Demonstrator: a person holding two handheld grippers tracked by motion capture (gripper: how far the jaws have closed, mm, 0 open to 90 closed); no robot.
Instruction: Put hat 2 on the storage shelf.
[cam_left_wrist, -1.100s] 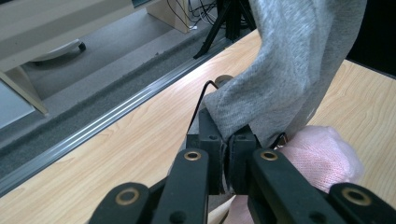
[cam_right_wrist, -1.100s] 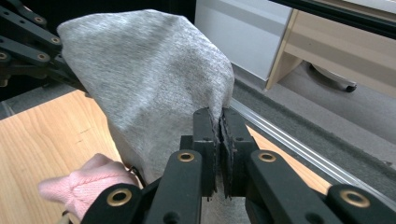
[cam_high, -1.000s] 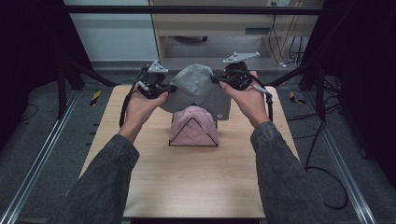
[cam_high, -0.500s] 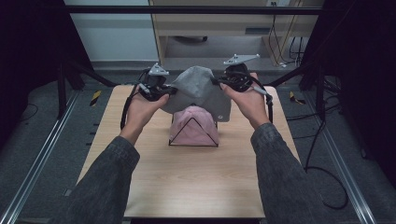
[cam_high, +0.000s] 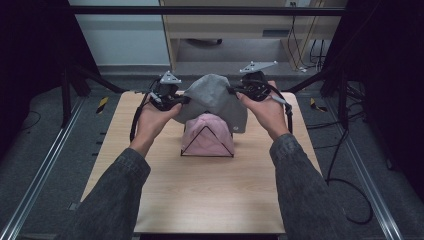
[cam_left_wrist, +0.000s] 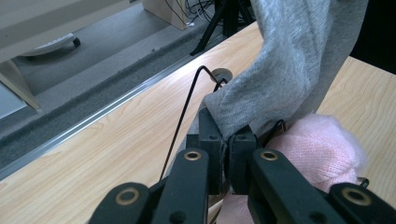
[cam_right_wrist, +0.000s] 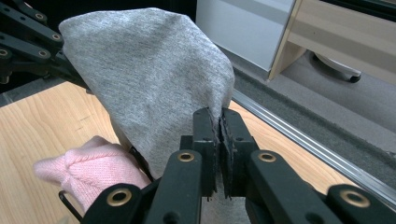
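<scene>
We hold a grey knit beanie (cam_high: 212, 97) stretched above the surface (cam_high: 200, 190), left tongs (cam_high: 172, 100) and right tongs (cam_high: 245, 90) each clenched on its brim, likely to spread the opening over the pink beanie (cam_high: 209, 137) on its wire stand (cam_high: 206, 142).

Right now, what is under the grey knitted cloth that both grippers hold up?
Under the grey knitted cloth sits a pink woolly hat on a black wire stand. The hat's rear part and the table behind it are covered.
</scene>
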